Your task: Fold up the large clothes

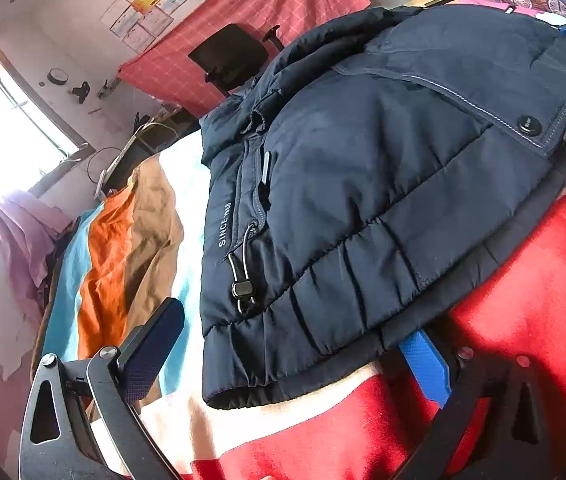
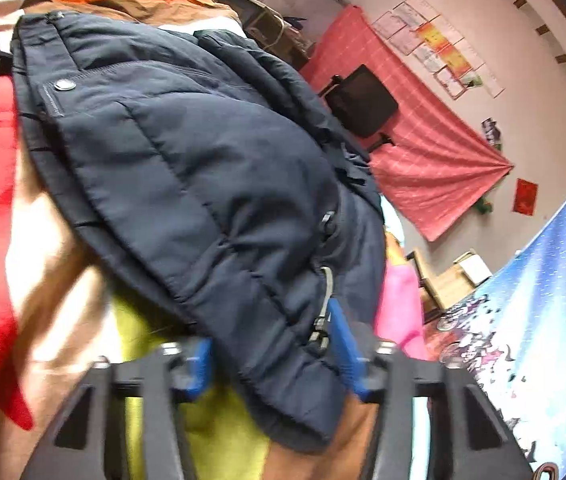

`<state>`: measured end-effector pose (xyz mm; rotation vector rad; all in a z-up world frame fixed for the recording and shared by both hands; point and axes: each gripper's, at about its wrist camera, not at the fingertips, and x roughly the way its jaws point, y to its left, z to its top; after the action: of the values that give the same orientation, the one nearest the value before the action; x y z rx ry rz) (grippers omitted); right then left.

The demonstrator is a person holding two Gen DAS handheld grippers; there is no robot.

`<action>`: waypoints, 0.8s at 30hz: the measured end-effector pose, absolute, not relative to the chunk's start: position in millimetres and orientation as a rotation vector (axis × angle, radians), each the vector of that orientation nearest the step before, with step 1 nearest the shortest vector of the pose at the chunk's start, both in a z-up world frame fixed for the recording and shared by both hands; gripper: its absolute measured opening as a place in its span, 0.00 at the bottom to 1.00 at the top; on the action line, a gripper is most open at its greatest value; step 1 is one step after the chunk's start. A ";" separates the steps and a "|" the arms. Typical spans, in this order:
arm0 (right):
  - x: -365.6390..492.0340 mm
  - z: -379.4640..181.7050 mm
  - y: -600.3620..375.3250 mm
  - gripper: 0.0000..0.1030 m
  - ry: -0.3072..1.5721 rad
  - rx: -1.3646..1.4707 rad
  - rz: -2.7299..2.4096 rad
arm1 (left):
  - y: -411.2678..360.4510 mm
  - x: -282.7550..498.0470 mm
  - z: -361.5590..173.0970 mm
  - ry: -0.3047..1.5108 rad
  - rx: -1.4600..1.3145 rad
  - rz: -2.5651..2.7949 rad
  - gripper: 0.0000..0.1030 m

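A dark navy puffer jacket (image 1: 383, 184) lies folded in a thick bundle on a striped bedspread; it also fills the middle of the right wrist view (image 2: 203, 184). My left gripper (image 1: 291, 356) is open, its fingers wide apart at the jacket's gathered hem: the dark left finger (image 1: 151, 352) lies clear of the cloth and the blue pad (image 1: 427, 364) is tucked under the hem. My right gripper (image 2: 271, 356) has a blue pad (image 2: 199, 364) on each side of the jacket's hem edge, and the padded cloth fills the gap between them.
The bedspread has red (image 1: 523, 320), orange (image 1: 107, 264), brown and turquoise stripes, and yellow-green (image 2: 211, 420) under the right gripper. A black office chair (image 1: 231, 56) stands before a red cloth on the wall. A window is at the left, a blue patterned cloth (image 2: 543, 312) at the right.
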<state>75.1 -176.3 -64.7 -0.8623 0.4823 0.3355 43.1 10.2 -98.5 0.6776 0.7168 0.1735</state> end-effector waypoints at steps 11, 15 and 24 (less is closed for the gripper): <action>99.5 -2.6 -167.0 0.12 0.475 -0.676 0.401 | 11.2 50.7 -97.0 0.739 0.700 0.160 0.47; 104.3 8.1 -166.0 0.12 0.473 -0.652 0.408 | 16.5 51.4 -79.4 0.704 0.639 0.142 0.31; 120.3 29.1 -171.8 0.11 0.479 -0.574 0.408 | 20.8 80.4 0.3 0.564 0.500 0.121 0.11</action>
<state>120.3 -171.8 29.1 -0.5743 0.4791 0.4080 80.4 20.8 0.3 0.4998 0.5637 0.1206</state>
